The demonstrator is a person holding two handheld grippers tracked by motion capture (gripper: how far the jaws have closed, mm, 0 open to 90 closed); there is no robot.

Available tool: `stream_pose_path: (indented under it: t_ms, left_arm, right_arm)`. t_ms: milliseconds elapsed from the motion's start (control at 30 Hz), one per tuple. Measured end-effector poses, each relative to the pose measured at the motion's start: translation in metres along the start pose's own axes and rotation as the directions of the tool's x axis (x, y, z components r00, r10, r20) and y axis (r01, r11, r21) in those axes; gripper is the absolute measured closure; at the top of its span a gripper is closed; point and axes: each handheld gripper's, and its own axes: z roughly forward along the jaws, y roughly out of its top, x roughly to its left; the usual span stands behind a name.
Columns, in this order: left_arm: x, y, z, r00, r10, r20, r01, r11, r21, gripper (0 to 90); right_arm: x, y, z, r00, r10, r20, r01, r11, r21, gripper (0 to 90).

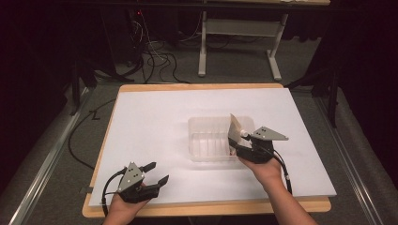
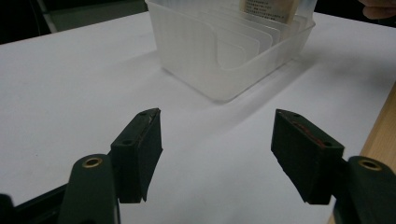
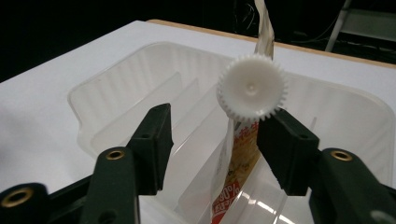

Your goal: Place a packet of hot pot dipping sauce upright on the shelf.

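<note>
Low at the near edge, left tongs (image 1: pixel 154 173) agape, right tongs (image 1: pixel 236 140) over tray (image 1: pixel 206 136).

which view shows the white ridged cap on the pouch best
The right gripper view: the cap faces the camera, ridges clear. The high view shows it as a white speck; the left gripper view shows the pouch's printed panel.

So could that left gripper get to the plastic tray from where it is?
Probably yes. The left gripper hangs open near the table's front edge, and only bare white sheet lies between it and the tray. The right gripper crowds the tray's right side around a pouch.
</note>
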Motion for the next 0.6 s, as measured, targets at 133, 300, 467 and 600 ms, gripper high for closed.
stream_pose_path:
  t_ms: [133,300,467,600]
  left_arm:
    - [0.0,0.0,0.0,1.0,-0.005,0.0,0.005,1.0,-0.001,34.2]
    - [0.0,0.0,0.0,1.0,-0.006,-0.001,0.006,1.0,0.001,34.2]
    - [0.0,-0.001,0.001,1.0,-0.008,-0.001,0.008,1.0,0.005,34.2]
    - [-0.001,-0.001,0.003,1.0,-0.01,0.002,0.01,0.9999,0.008,34.2]
  right_arm:
    - [0.0,0.002,-0.004,0.9999,0.004,-0.01,-0.004,1.0,-0.012,30.7]
    - [0.0,0.003,-0.01,0.9999,-0.01,-0.007,0.01,1.0,-0.022,26.5]
    - [-0.003,0.001,-0.026,0.9998,-0.005,-0.019,0.004,1.0,-0.028,23.8]
    - [-0.008,-0.003,-0.038,1.0,-0.002,-0.005,0.002,0.999,-0.037,25.2]
